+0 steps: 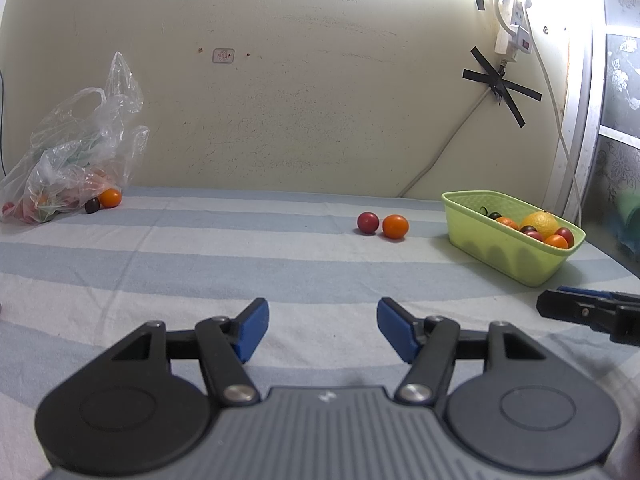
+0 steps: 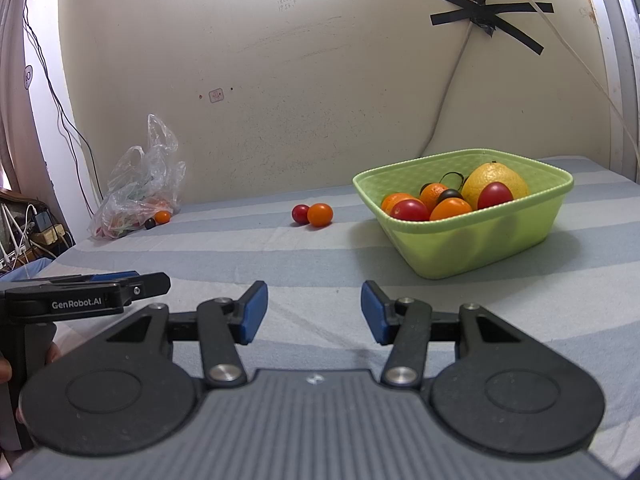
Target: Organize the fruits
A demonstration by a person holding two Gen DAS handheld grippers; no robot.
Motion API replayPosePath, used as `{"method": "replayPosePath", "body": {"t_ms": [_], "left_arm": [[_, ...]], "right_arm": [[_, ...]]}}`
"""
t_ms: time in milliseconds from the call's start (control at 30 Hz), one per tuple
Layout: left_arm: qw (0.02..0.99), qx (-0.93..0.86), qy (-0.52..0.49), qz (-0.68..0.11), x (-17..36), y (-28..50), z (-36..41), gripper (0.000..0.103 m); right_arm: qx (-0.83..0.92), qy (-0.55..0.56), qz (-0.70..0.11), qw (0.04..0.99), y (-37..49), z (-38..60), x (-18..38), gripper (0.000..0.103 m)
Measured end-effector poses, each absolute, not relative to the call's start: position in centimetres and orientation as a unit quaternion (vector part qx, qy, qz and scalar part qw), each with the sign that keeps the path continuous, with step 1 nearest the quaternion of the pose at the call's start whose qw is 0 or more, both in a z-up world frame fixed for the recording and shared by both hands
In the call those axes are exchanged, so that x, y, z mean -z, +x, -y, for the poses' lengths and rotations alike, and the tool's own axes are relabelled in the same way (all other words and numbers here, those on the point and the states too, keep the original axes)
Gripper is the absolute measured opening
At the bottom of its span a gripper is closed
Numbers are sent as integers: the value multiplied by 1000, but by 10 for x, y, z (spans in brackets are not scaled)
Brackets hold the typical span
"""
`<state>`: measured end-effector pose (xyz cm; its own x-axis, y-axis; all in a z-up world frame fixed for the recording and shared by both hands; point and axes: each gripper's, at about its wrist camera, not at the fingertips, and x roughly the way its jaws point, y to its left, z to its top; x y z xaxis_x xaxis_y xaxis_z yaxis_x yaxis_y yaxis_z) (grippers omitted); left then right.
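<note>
A green basket (image 1: pixel 472 204) (image 2: pixel 484 240) at the right holds several fruits, among them a large yellow one (image 2: pixel 496 182). A red fruit (image 1: pixel 367 222) (image 2: pixel 300 213) and an orange fruit (image 1: pixel 395 226) (image 2: pixel 320 215) lie side by side on the striped cloth left of the basket. Another orange fruit (image 1: pixel 110 198) (image 2: pixel 162 217) and a dark one (image 1: pixel 92 205) (image 2: pixel 149 223) lie by a clear plastic bag (image 1: pixel 72 148) (image 2: pixel 140 188). My left gripper (image 1: pixel 322 330) is open and empty. My right gripper (image 2: pixel 314 314) is open and empty, in front of the basket.
The striped cloth (image 1: pixel 240 264) covers the surface up to a cream wall (image 1: pixel 300 100). A power strip (image 1: pixel 514 26) and cables hang taped at the upper right. The right gripper shows at the right edge of the left wrist view (image 1: pixel 588 312).
</note>
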<state>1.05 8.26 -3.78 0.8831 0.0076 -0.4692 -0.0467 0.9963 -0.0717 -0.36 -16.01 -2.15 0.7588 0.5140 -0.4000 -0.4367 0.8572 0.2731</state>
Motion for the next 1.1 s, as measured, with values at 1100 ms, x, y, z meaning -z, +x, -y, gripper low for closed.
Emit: {"method": "replayPosePath", "body": {"t_ms": [1100], "left_arm": [[969,-14,-49,-241,40,10,-82,62]], "right_arm": [[-253,82,-235,935,-6,160,22,54]]}}
